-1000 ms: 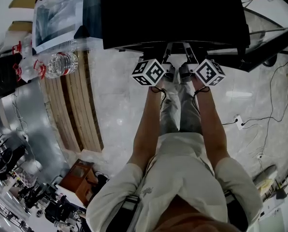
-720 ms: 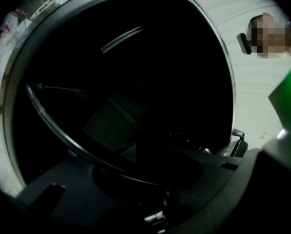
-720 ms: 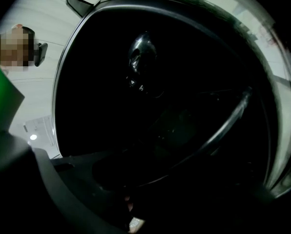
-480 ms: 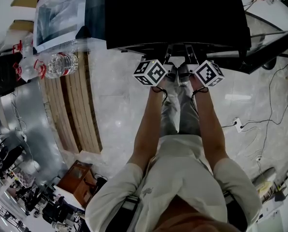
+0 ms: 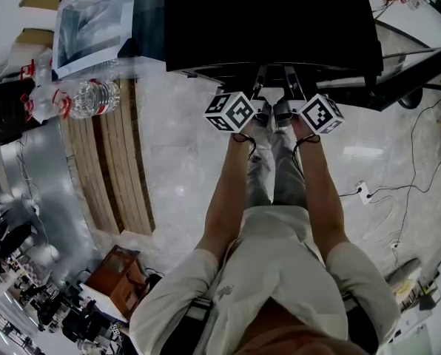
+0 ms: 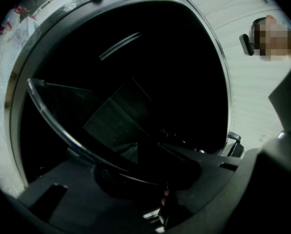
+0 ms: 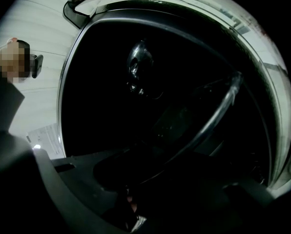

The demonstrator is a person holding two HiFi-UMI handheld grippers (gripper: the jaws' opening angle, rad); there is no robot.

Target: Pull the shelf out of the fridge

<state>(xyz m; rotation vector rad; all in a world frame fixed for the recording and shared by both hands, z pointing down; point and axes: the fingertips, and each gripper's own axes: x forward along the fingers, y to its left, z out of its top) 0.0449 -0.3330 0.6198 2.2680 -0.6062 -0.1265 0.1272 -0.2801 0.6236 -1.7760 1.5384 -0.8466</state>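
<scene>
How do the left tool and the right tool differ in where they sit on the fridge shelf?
The left tool grips the shelf to the left, the right tool to the right. From the left tool the shelf rim sweeps up-left; from the right tool, up-right. Both are shut on that rim, side by side at the fridge front.

Both arms (image 5: 224, 194) outstretched; left tool (image 5: 260, 76), right tool (image 5: 290, 76) clamped.

The pale glossy floor (image 5: 183, 168) is carrying the dark fridge (image 5: 265, 21) at the frame's top, while a slatted wooden pallet (image 5: 109, 168) is lying at left, a brown box (image 5: 120, 272) is sitting at lower left, and cables (image 5: 416, 161) with a socket (image 5: 365, 186) are lying at right.
</scene>
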